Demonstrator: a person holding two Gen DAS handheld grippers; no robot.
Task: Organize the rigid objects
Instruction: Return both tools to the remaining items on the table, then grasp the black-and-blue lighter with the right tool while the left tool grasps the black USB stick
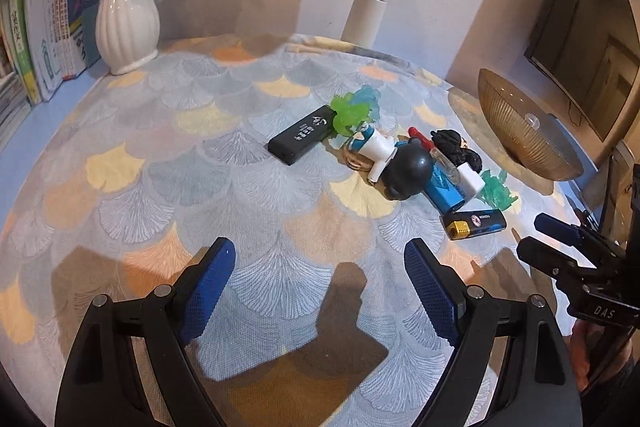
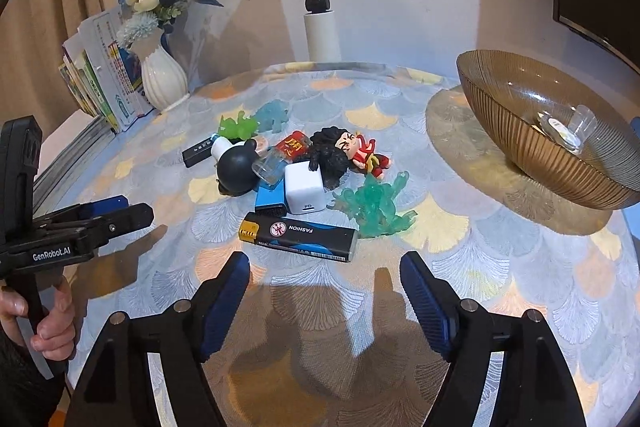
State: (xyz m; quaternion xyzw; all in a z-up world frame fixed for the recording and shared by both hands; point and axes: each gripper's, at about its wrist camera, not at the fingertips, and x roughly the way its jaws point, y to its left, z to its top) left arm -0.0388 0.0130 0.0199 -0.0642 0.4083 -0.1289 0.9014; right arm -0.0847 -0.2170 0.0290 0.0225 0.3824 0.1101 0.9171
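Both tools, left tool (image 1: pixel 320 283) and right tool (image 2: pixel 325 291), gape wide and empty above the patterned counter (image 2: pixel 500 267); the black "FASHION" lighter (image 2: pixel 298 237) lies just beyond, the ribbed amber glass bowl (image 2: pixel 520 143) perhaps holding clear plastic.

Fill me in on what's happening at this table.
A person holds two blue-padded grippers, the left gripper and right gripper, both open and empty above the patterned tablecloth. A pile of small items, including a black FASHION lighter and white charger cube, lies unsorted beside the ribbed amber glass bowl.
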